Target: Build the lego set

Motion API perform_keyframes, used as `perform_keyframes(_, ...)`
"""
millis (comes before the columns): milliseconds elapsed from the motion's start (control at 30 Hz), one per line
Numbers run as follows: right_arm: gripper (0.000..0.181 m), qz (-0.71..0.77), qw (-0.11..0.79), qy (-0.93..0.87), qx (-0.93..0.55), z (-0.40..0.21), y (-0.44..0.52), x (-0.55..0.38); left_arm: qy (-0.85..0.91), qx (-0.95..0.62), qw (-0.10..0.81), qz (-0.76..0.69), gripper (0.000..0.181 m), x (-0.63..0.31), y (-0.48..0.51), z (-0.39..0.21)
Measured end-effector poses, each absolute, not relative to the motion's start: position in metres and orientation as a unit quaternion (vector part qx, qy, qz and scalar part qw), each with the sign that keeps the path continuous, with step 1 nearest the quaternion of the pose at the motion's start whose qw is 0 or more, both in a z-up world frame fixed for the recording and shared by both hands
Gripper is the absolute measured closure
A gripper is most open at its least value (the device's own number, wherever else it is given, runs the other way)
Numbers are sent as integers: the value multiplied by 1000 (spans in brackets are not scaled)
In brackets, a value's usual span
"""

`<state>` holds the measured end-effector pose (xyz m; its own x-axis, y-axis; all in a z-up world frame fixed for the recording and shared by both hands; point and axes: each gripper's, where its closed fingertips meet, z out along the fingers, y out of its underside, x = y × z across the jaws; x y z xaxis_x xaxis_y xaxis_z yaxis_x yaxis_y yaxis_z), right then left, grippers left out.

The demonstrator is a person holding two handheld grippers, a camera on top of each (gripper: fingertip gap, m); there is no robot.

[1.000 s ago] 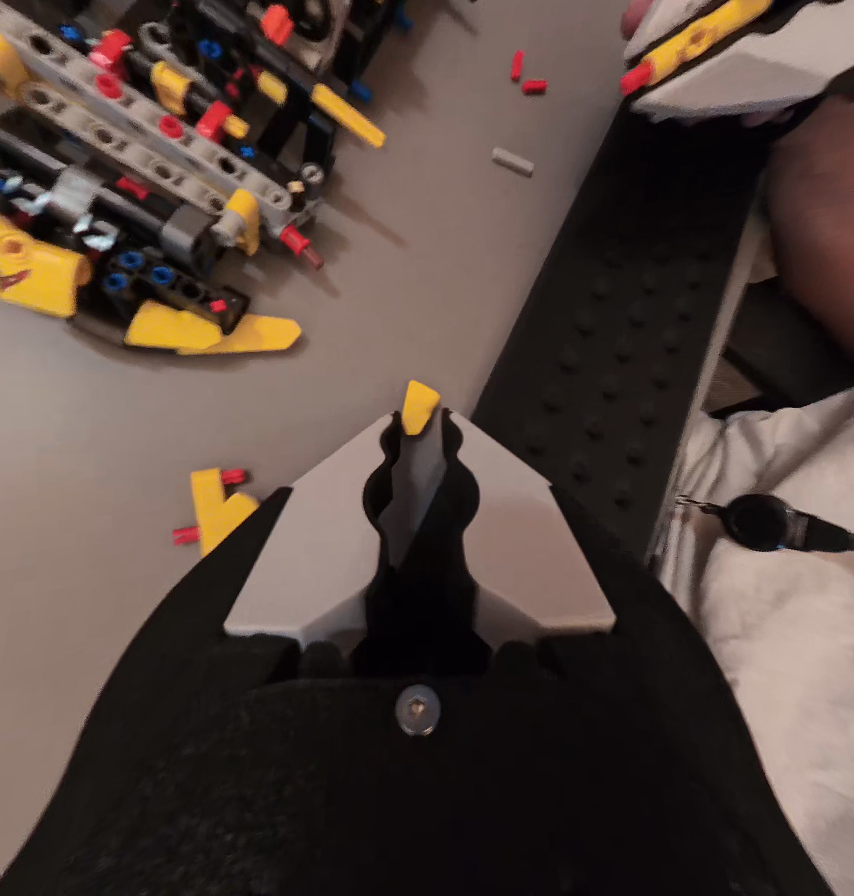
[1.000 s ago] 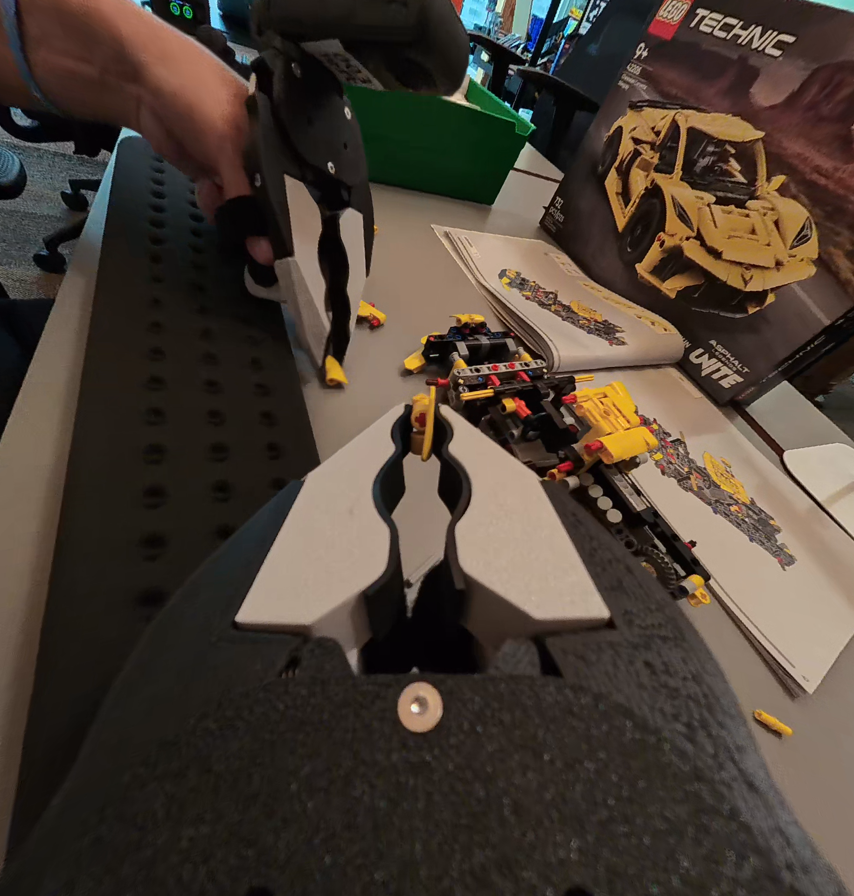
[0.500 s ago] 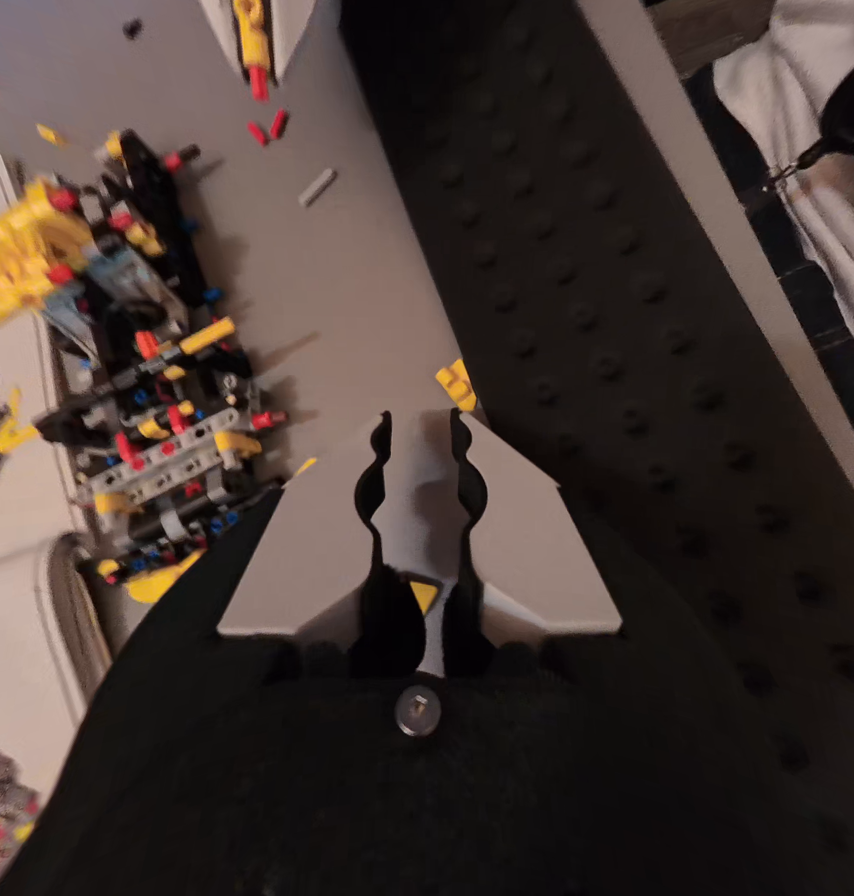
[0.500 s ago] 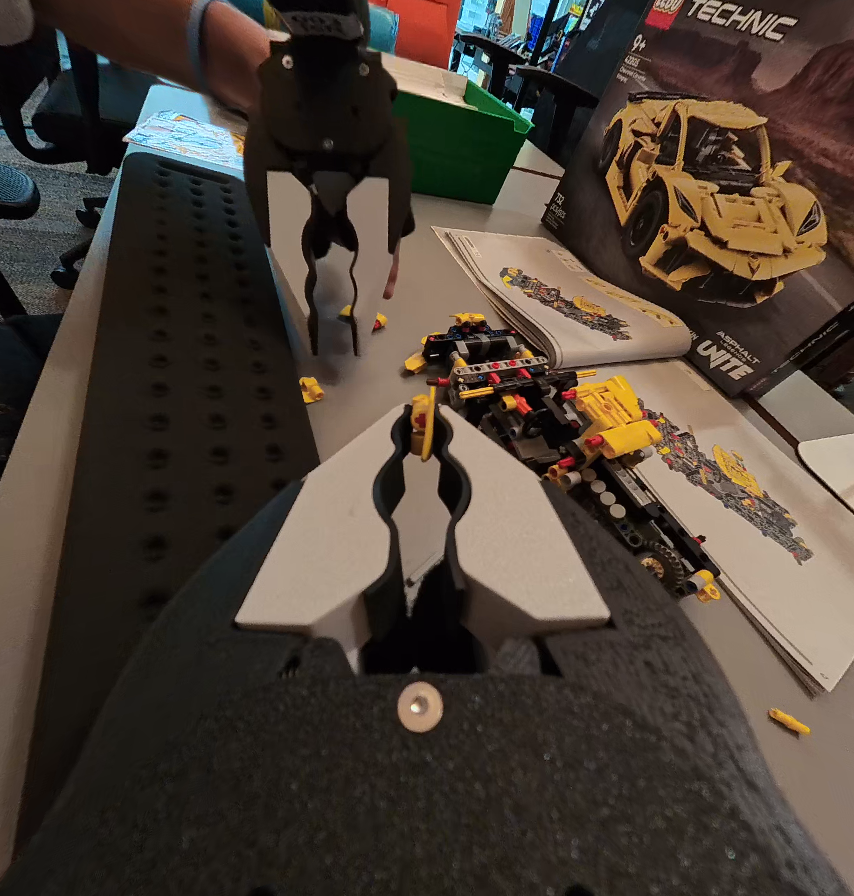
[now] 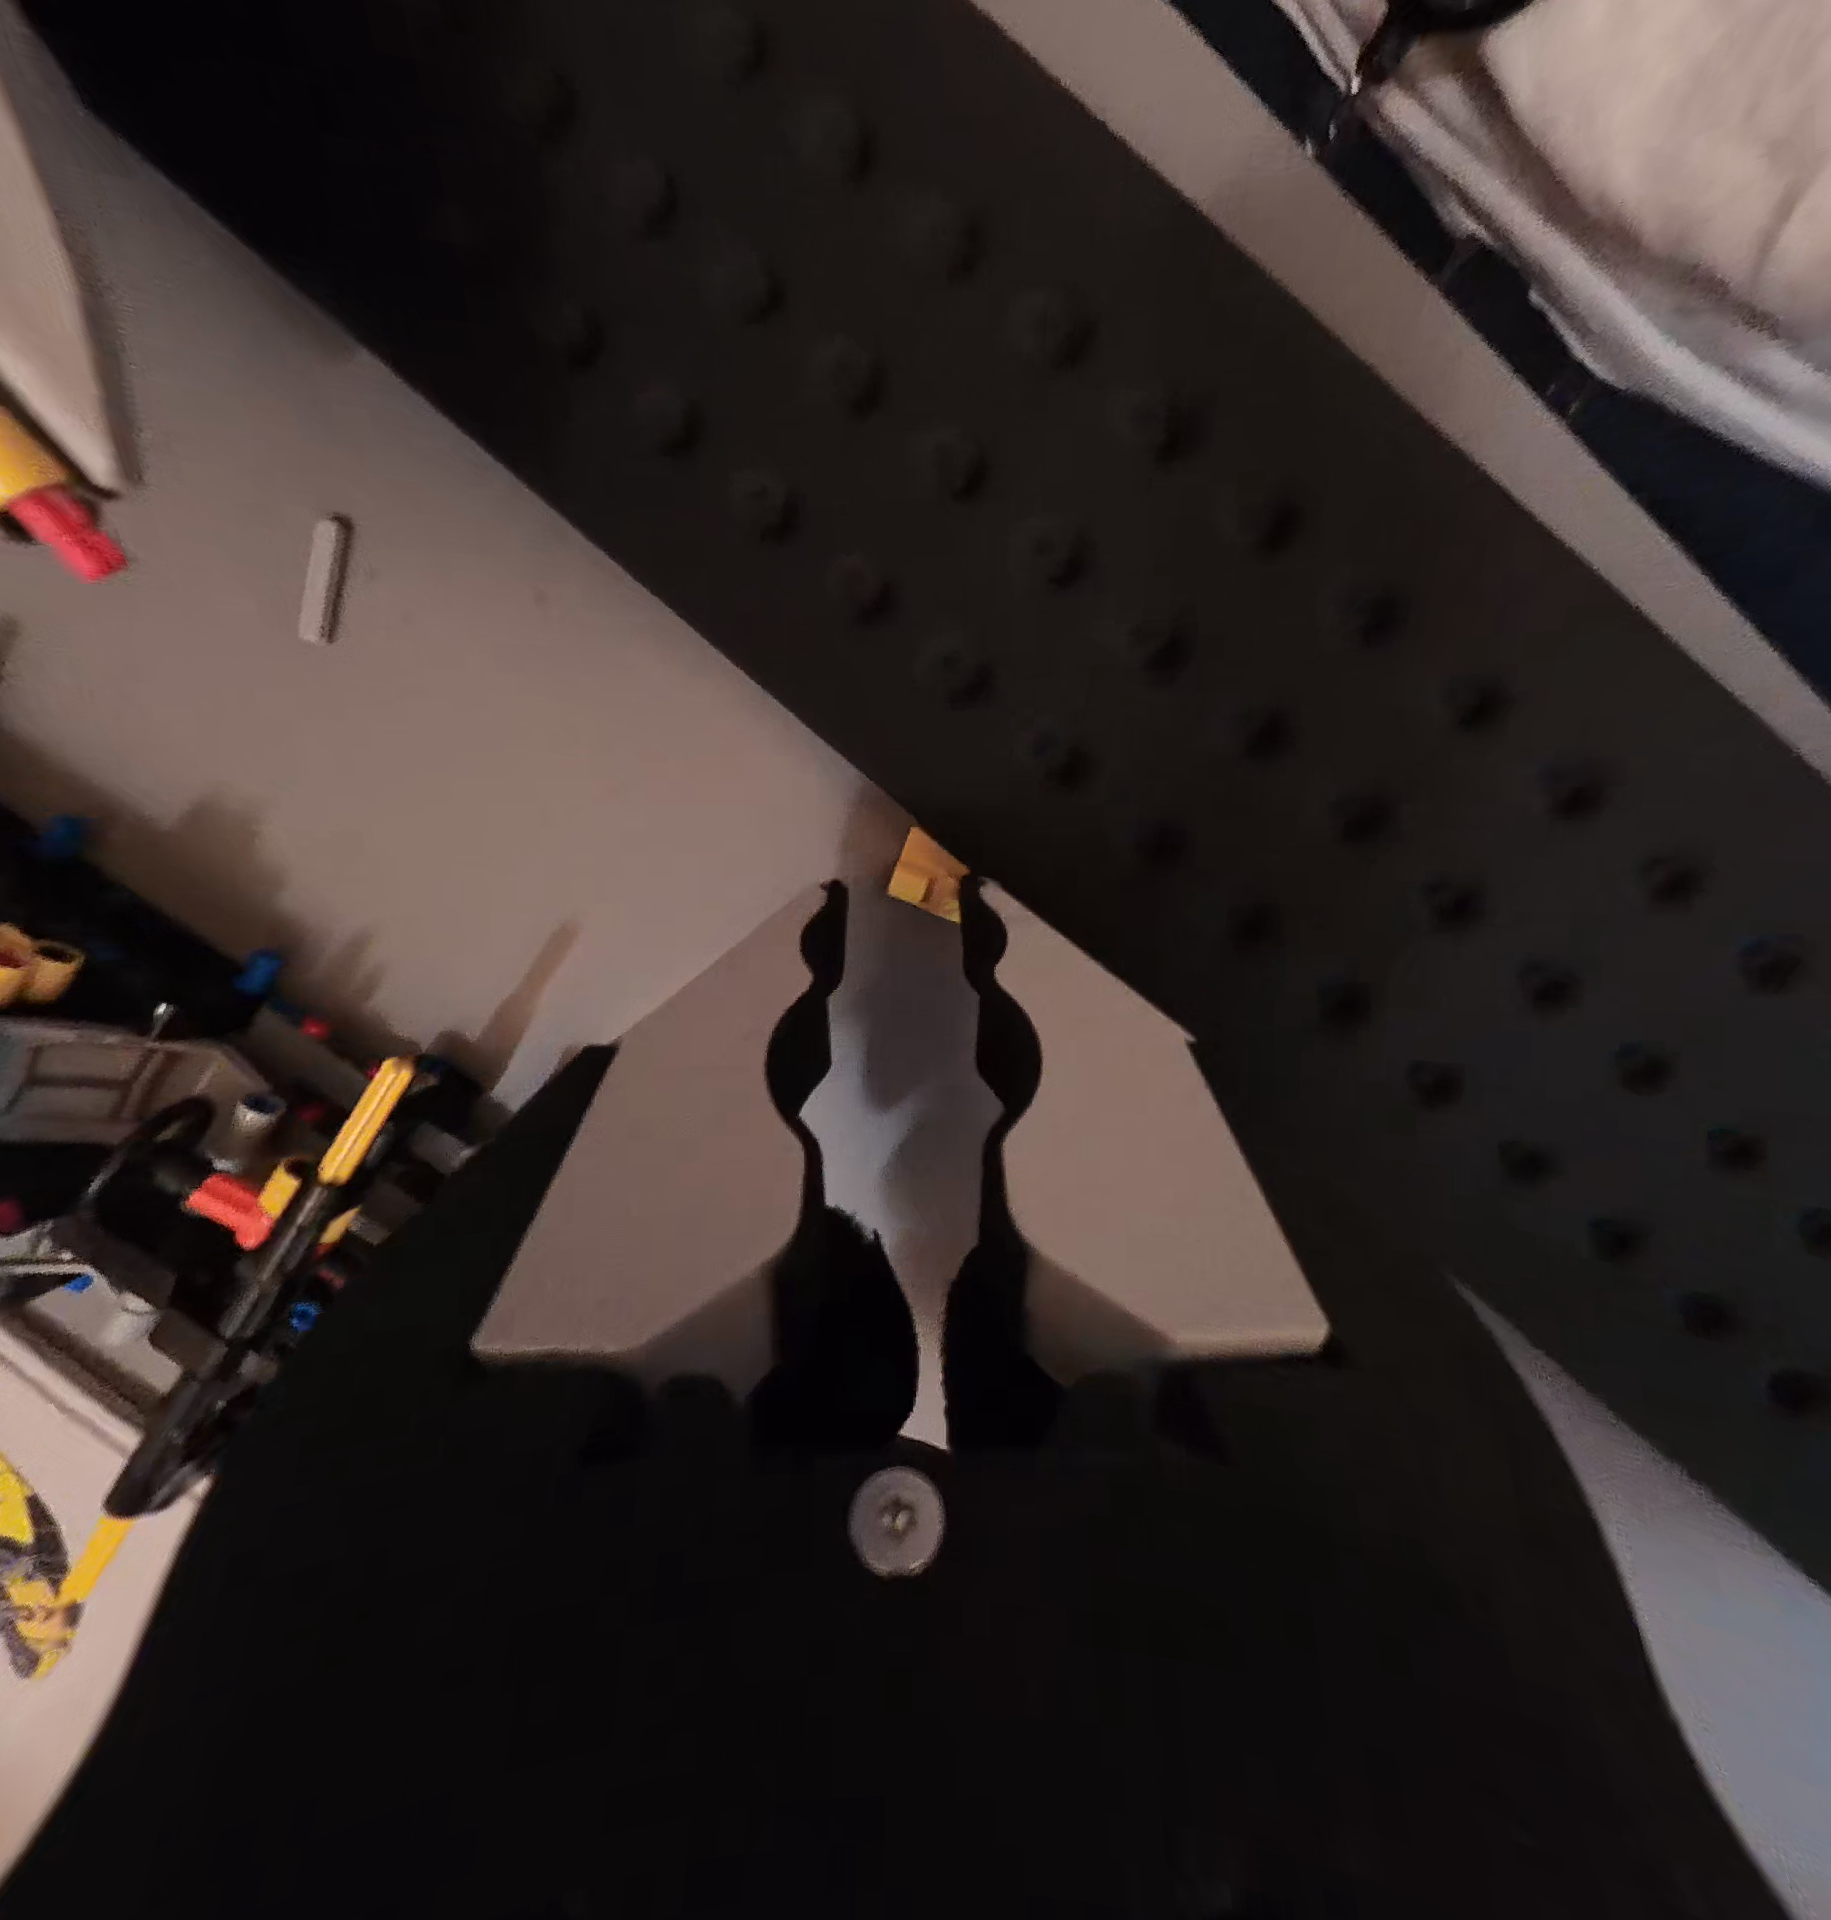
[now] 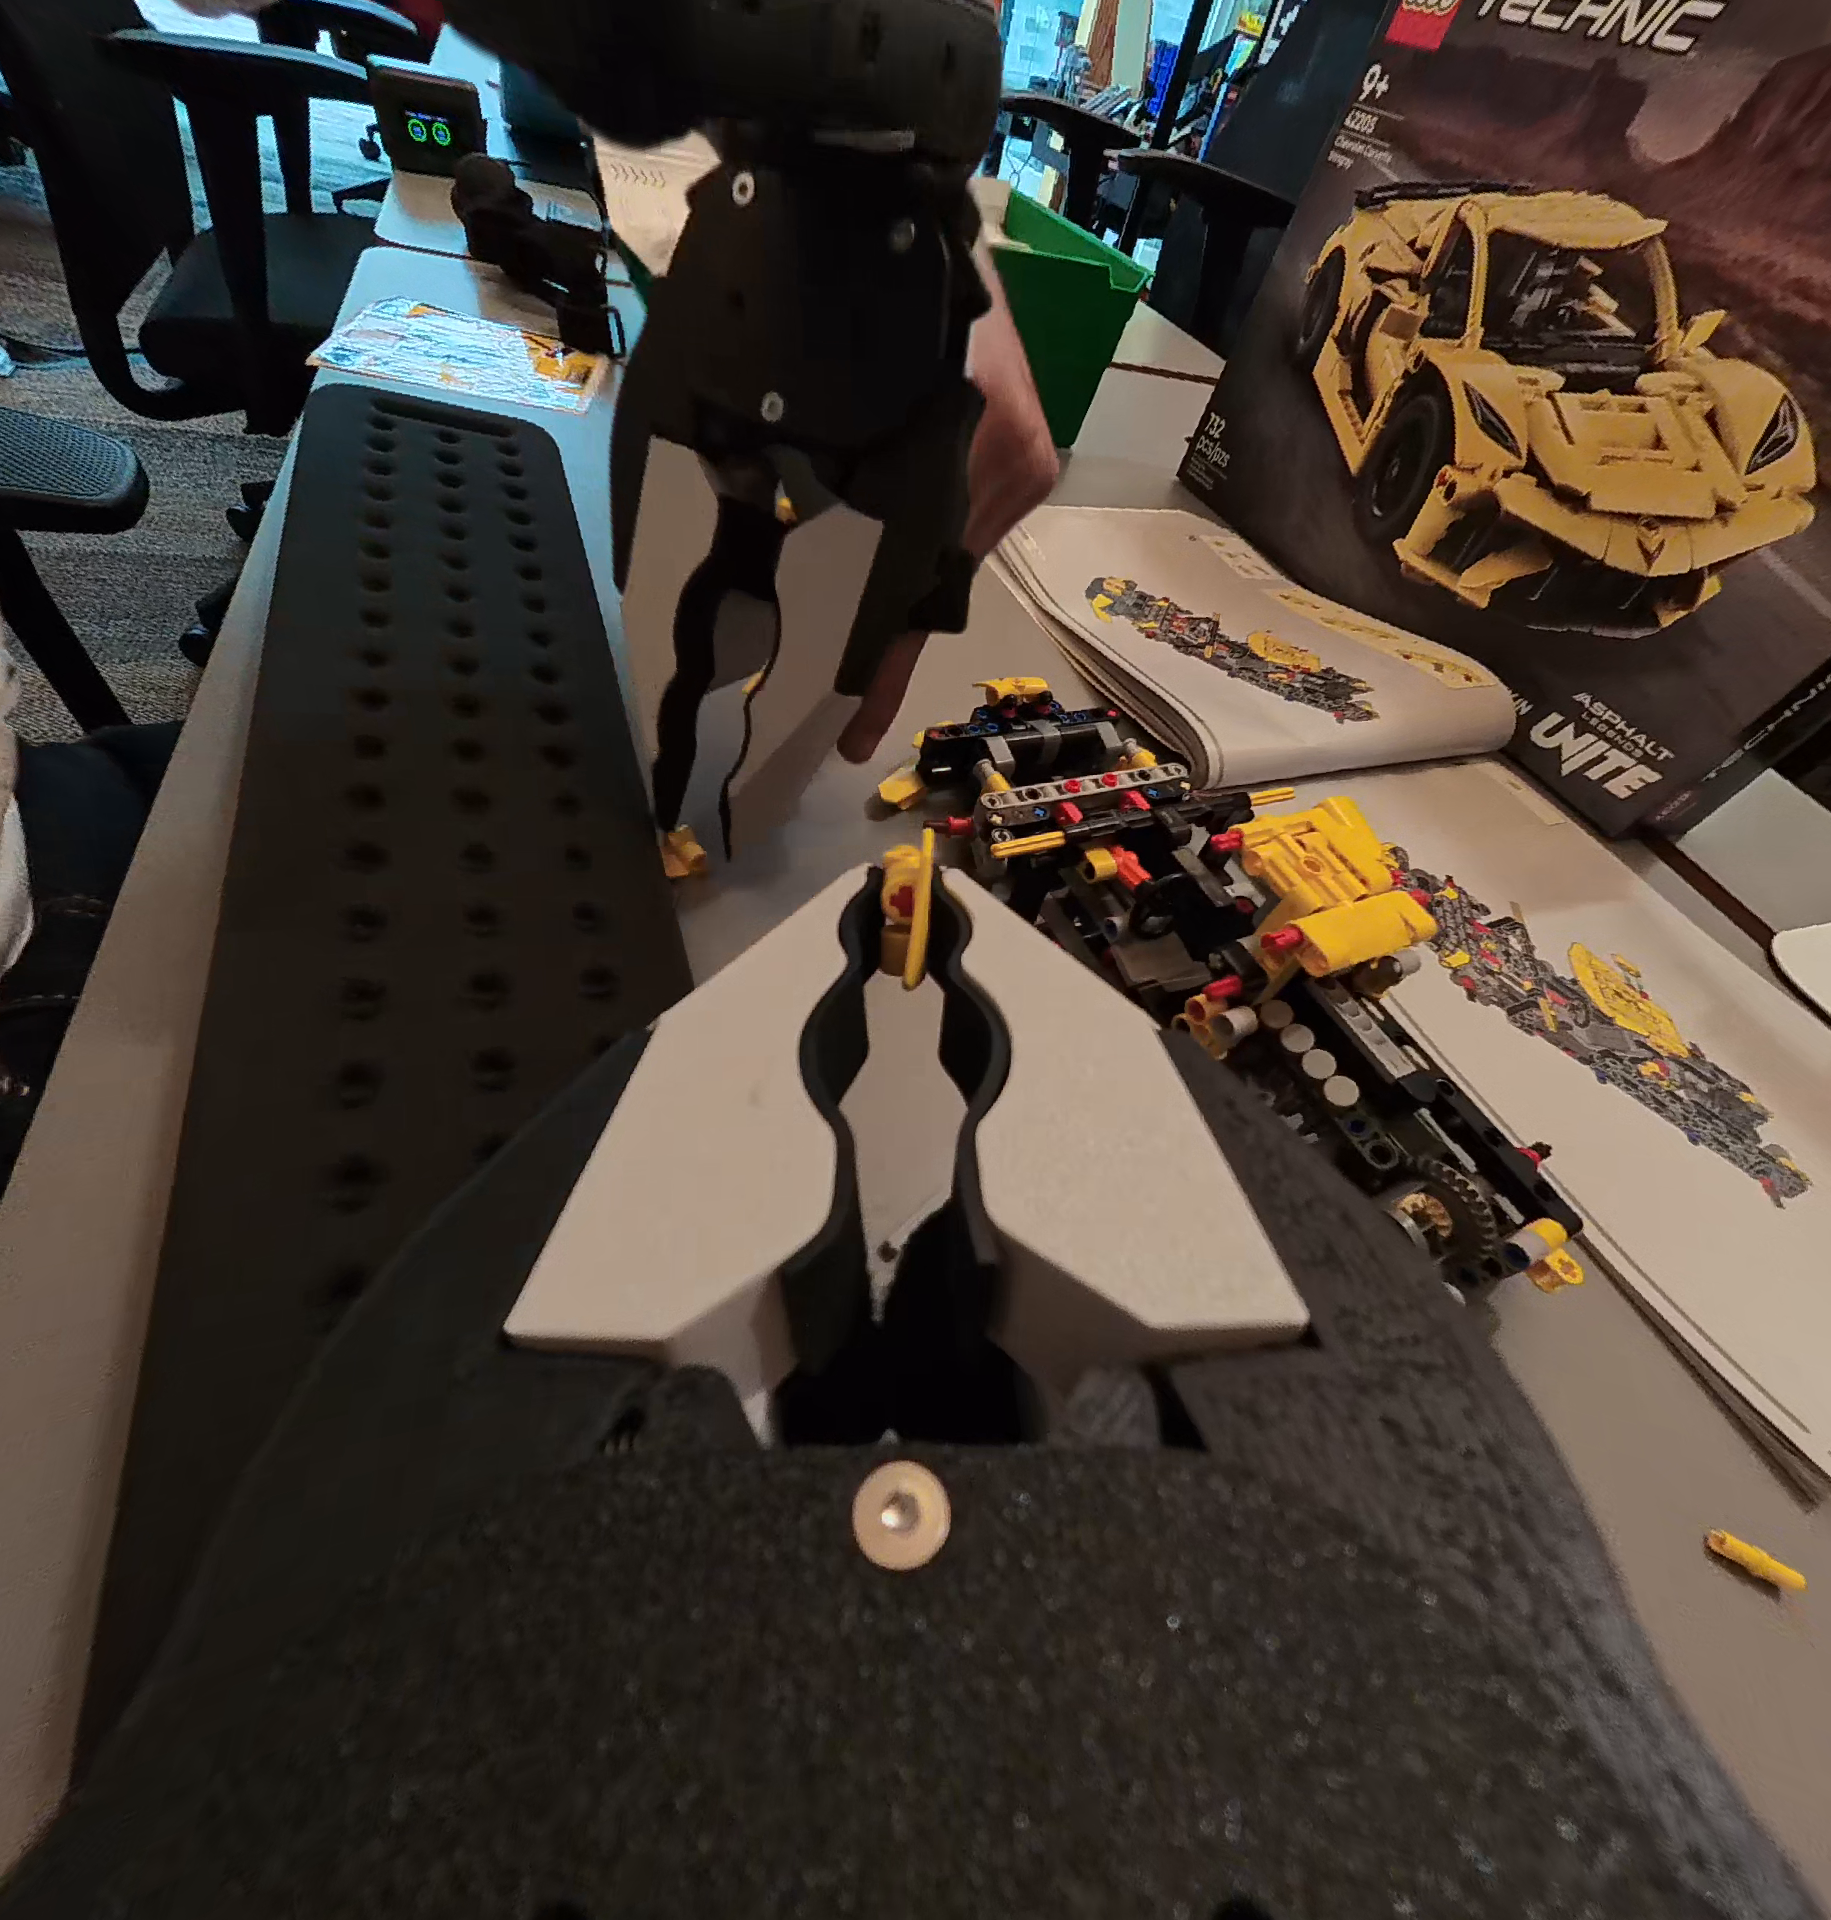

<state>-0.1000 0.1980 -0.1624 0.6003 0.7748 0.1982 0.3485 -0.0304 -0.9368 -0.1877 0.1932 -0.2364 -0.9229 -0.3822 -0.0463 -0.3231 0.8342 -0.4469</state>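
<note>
My left gripper point(image 5: 900, 891) is open and points down at the table. A small yellow piece point(image 5: 926, 871) lies on the table just beyond its fingertips, at the edge of the black studded mat point(image 5: 994, 468). The right wrist view shows the same gripper point(image 6: 698, 836) with its tips right at that piece point(image 6: 680, 854). My right gripper point(image 6: 906, 914) is shut on a flat yellow piece with red pins point(image 6: 911, 904), held above the table. It also shows in the left wrist view point(image 5: 17, 478). The partly built car chassis point(image 6: 1150, 883) lies to the right.
An open instruction booklet point(image 6: 1254, 644) and the set's box point(image 6: 1565, 364) stand behind the chassis, with a green bin point(image 6: 1067, 301) farther back. A loose grey pin point(image 5: 324, 577) and a yellow pin point(image 6: 1752, 1558) lie on the table. Printed sheets point(image 6: 1669, 1091) lie under the chassis. The tips of one gripper are about 12 cm away from the tips of the other.
My left gripper let go of the small yellow piece, opened and turned. It has now come down with its open tips at the piece on the table. The right gripper has kept its hold.
</note>
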Motion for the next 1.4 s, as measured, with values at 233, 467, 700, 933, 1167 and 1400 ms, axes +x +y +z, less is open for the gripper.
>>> perform_keyframes(233,175,198,565,-406,-690,-161,197,-100,955,-177,55,-231,177,-189,188,-237)
perform_keyframes(467,175,197,561,-411,-691,-163,196,-102,936,-240,114,-233,180,-176,194,-237)
perform_keyframes(700,175,199,560,-410,-692,-163,196,-102,856,-409,144,-282,173,-162,205,-224)
perform_keyframes(933,175,199,556,-414,-693,-165,196,-103,892,-371,144,-214,151,-166,214,-235)
perform_keyframes(1167,175,201,556,-415,-691,-165,195,-103,885,-398,81,-227,154,-160,211,-242)
perform_keyframes(1400,175,202,557,-417,-689,-164,194,-103,853,-451,105,-242,165,-158,218,-235)
